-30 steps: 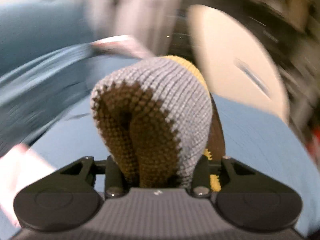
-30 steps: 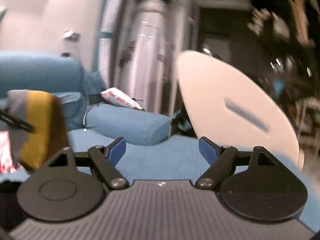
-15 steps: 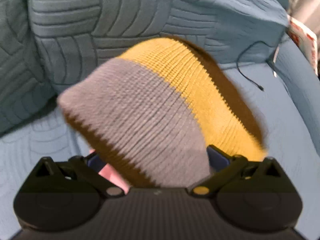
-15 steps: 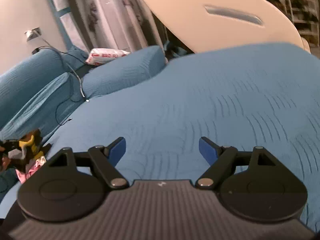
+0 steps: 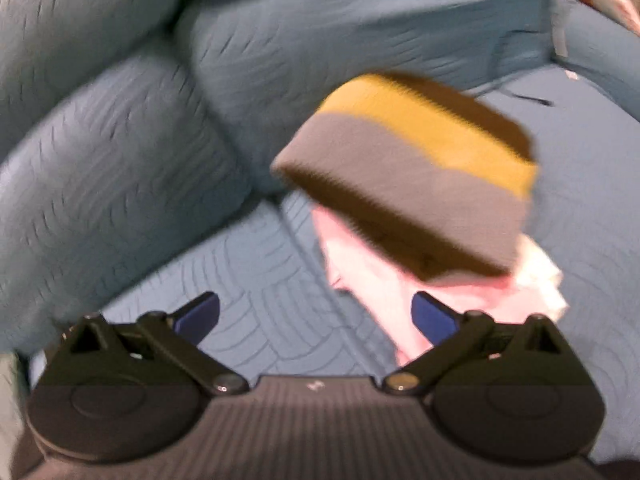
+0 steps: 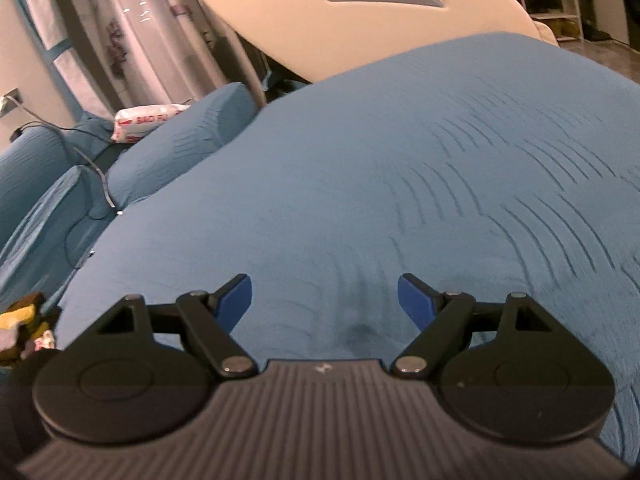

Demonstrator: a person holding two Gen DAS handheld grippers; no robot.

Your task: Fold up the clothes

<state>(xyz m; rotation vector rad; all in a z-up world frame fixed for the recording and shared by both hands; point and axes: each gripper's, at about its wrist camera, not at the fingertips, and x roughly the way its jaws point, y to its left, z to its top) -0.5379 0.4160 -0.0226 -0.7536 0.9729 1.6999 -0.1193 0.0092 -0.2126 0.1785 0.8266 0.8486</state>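
Left gripper [image 5: 316, 320] spread wide, nothing between fingers. Striped knit hat [image 5: 412, 168] ahead and right of it, on pink garment [image 5: 384, 280] by blue pillows [image 5: 120, 160]; blur hides whether hat is fully settled. Hat's long axis slants from upper left to lower right. Right gripper [image 6: 324, 300] spread, empty, over bare blue bedspread [image 6: 400, 160]; clothes only at its far left edge. Left hand nearer to pile.
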